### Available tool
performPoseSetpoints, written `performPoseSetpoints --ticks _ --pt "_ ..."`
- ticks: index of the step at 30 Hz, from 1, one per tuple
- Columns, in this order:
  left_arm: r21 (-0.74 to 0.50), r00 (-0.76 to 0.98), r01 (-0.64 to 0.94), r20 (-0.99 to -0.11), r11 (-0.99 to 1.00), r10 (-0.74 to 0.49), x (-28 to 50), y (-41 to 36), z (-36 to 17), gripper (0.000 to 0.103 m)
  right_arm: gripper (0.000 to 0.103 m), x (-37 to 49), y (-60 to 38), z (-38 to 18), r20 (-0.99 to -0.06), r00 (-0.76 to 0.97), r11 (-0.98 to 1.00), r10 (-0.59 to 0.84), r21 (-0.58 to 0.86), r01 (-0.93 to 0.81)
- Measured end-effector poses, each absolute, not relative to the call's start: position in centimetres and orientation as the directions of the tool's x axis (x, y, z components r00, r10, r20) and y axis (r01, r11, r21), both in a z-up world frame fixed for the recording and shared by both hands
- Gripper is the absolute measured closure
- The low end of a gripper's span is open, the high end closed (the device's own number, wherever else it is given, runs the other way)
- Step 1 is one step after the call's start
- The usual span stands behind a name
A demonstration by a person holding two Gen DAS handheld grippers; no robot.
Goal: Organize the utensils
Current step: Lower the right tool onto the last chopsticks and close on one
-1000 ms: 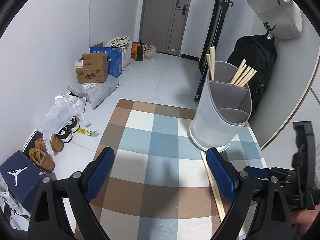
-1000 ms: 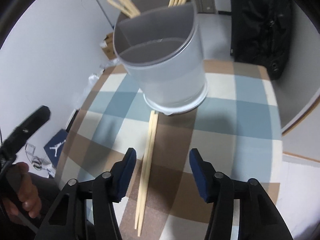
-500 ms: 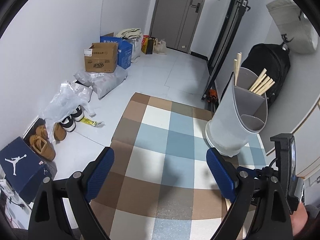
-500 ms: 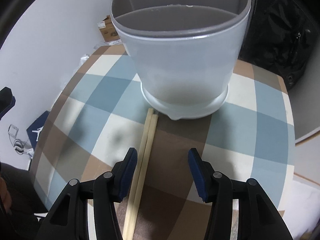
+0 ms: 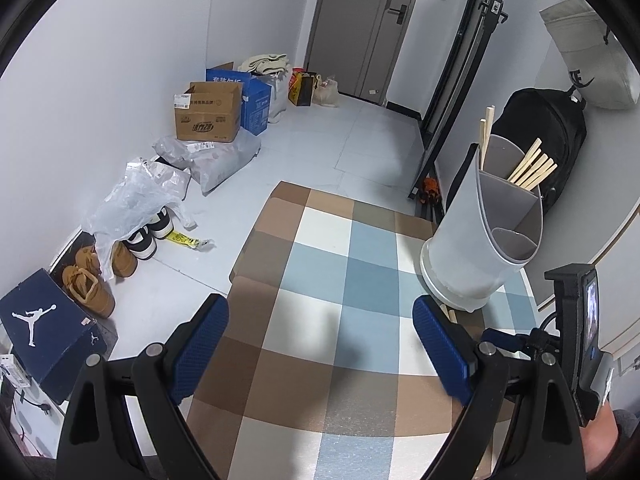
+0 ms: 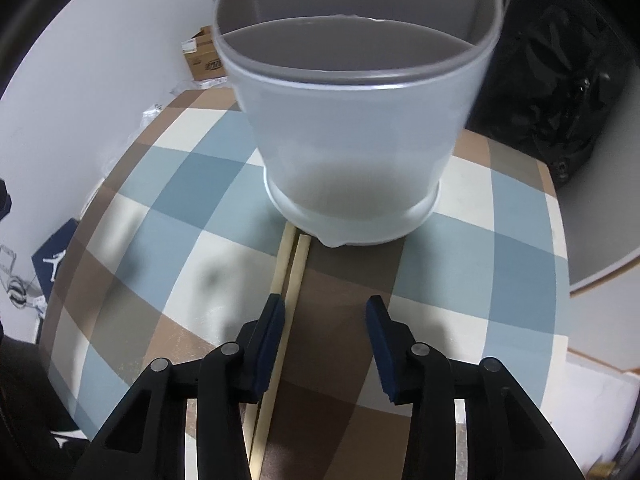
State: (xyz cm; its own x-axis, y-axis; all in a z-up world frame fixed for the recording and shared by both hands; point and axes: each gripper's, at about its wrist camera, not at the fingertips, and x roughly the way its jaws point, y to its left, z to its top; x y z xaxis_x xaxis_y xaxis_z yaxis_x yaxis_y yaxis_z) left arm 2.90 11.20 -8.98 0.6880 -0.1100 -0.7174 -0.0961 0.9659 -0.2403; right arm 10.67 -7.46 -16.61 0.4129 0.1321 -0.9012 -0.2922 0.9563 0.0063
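Observation:
A grey divided utensil holder (image 5: 480,240) (image 6: 352,140) stands on a checked brown, blue and white cloth (image 5: 320,280) (image 6: 500,240). Several wooden chopsticks (image 5: 528,168) stick up from its far compartments. Two more chopsticks (image 6: 290,264) lie side by side on the cloth, pointing at the holder's base. My right gripper (image 6: 326,306) hangs low over them with its jaws closing. Its left finger (image 6: 272,332) covers one stick, the other runs just inside that pad, and neither pad presses on them. My left gripper (image 5: 320,306) stands wide open over bare cloth, left of the holder.
A black backpack (image 5: 548,132) (image 6: 560,92) leans on the wall behind the holder. Cardboard boxes (image 5: 208,112), plastic bags (image 5: 136,192), shoes (image 5: 88,280) and a dark shoebox (image 5: 44,320) line the left wall. A grey door (image 5: 360,28) is at the back.
My right gripper has dropped closer to the lying chopsticks and the holder, and its jaws have narrowed. The left gripper has drifted left, so the holder now sits further right in its view.

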Motion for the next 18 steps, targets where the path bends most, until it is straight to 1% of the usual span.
performPoseSetpoints --ticks 1,2,6,10,13,15,16,17,18 --pt "-0.243 0.685 -0.099 -0.720 0.965 -0.111 3.0 11.3 -9.0 0.012 0.067 10.6 -7.5 -16.6 -0.901 0.412 0.958 0.137 0.014 -0.287" --pt "-0.246 0.683 -0.101 -0.722 0.964 -0.113 3.0 11.4 -9.1 0.012 0.068 10.6 -7.5 -16.6 -0.901 0.412 0.959 0.138 0.017 -0.284" --pt "-0.246 0.677 -0.106 -0.728 0.963 -0.112 3.2 11.4 -9.2 0.012 0.067 10.5 -7.0 -16.8 -0.902 0.410 0.954 0.136 0.008 -0.298" --pt "-0.238 0.682 -0.104 -0.724 0.966 -0.104 3.0 11.2 -9.1 0.012 0.066 10.5 -5.8 -17.1 -0.898 0.428 0.944 0.097 -0.054 -0.327" --pt "-0.236 0.680 -0.105 -0.725 0.966 -0.103 3.0 11.1 -9.1 0.012 0.066 11.2 -5.7 -17.1 -0.894 0.435 0.946 0.107 -0.043 -0.320" --pt "-0.234 0.676 -0.106 -0.730 0.967 -0.102 3.1 10.9 -9.2 0.012 0.068 11.6 -5.4 -17.2 -0.890 0.443 0.948 0.105 -0.046 -0.316" --pt "-0.232 0.675 -0.106 -0.730 0.967 -0.102 3.2 10.9 -9.1 0.013 0.076 11.6 -5.4 -17.2 -0.890 0.443 0.948 0.106 -0.044 -0.316" --pt "-0.228 0.675 -0.105 -0.732 0.968 -0.099 3.2 10.7 -9.1 0.012 0.092 11.6 -5.5 -17.2 -0.891 0.441 0.947 0.109 -0.041 -0.317" --pt "-0.223 0.675 -0.103 -0.732 0.969 -0.097 3.3 10.6 -9.1 0.012 0.095 11.5 -5.5 -17.2 -0.894 0.434 0.946 0.114 -0.036 -0.321"
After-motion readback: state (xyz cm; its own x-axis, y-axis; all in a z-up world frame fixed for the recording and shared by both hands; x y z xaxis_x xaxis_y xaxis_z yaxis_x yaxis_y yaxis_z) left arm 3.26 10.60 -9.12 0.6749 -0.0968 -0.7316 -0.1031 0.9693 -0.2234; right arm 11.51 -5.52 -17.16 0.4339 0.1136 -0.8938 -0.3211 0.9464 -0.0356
